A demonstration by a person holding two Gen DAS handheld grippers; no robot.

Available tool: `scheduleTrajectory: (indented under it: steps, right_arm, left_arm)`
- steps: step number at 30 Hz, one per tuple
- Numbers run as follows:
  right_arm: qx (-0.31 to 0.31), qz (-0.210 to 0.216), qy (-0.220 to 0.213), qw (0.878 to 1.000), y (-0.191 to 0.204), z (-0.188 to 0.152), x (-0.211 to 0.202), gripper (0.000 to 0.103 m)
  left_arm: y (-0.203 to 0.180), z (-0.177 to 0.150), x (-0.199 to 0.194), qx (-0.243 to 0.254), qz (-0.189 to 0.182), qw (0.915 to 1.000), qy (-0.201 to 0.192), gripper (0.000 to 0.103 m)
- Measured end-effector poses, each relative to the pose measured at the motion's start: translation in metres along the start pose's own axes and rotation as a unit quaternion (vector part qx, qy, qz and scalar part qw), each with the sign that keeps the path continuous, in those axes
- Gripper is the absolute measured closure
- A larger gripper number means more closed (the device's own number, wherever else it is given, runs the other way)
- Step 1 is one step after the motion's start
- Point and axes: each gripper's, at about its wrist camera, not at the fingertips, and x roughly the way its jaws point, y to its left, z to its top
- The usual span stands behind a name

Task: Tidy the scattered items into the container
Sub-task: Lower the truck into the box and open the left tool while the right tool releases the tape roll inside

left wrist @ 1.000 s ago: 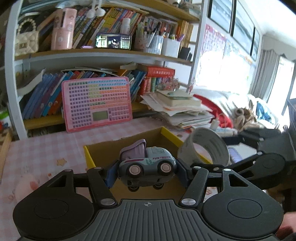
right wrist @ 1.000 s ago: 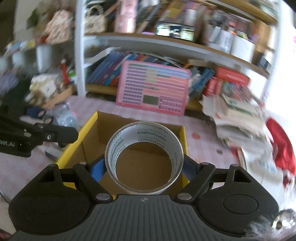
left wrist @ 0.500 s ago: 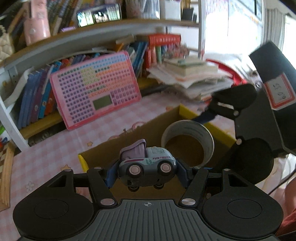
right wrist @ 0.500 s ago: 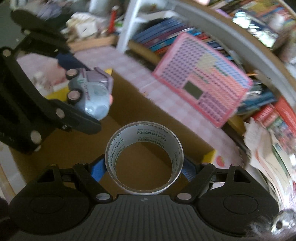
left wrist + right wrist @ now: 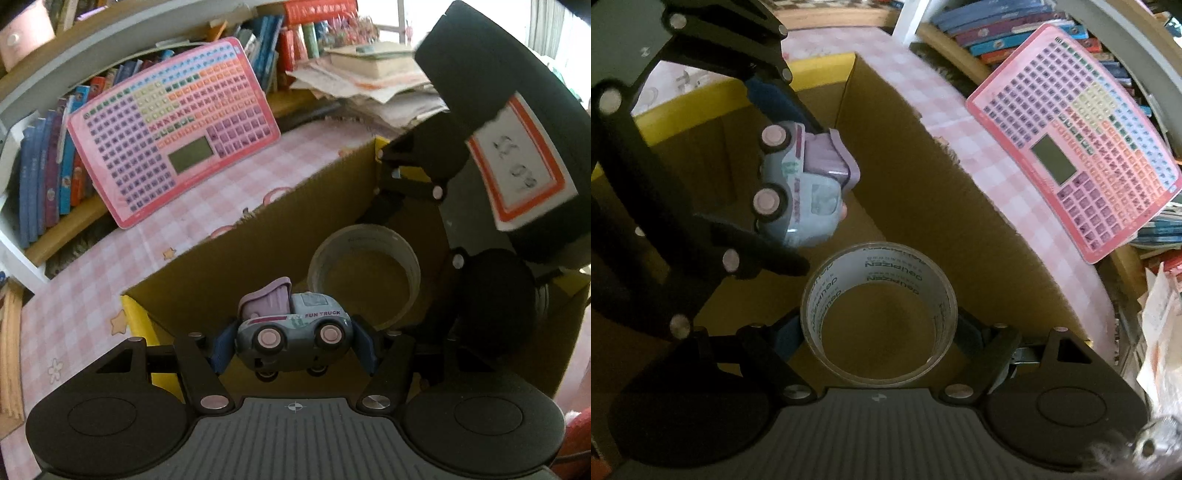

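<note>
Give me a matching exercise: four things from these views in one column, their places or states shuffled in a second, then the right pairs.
1. toy truck
2. tape roll
3. cardboard box
4. pink keyboard toy

a. leaning against the books
b. clamped in the right gripper
c. open-topped, under both grippers
d. clamped in the left gripper

Pairs: 1-d, 2-b, 3-c, 4-a

Your two grippers: matte black, blue pads.
Left gripper [image 5: 293, 345]: silver screws, ribbed grey base with crosshair mark. Right gripper [image 5: 879, 332]: the same; orange-bordered white label on its body.
</note>
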Motion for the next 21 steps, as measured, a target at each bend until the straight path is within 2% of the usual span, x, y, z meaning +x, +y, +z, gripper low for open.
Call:
scheduleTrajectory:
  steps: [11, 17, 21]
  right_arm:
    - [-0.008, 0.013, 0.011, 1.0, -0.0014, 0.003, 0.0019, 0.021]
    - [-0.004, 0.013, 0.011, 1.0, -0.0025, 0.0003, -0.0013, 0.021]
    - [0.005, 0.01, 0.006, 1.0, -0.0042, -0.0003, -0.0049, 0.02]
  left_arm:
    - [0.0055, -0.0046, 0.0096, 0.006, -0.01, 0.9999, 0.011, 0.039]
    - [0.0038, -0.0023, 0.0099, 0.002, -0.002, 1.0, 0.005, 0.037]
    - [0.0036, -0.0016, 0.003, -0.002, 0.006, 0.9999, -0.01, 0.029]
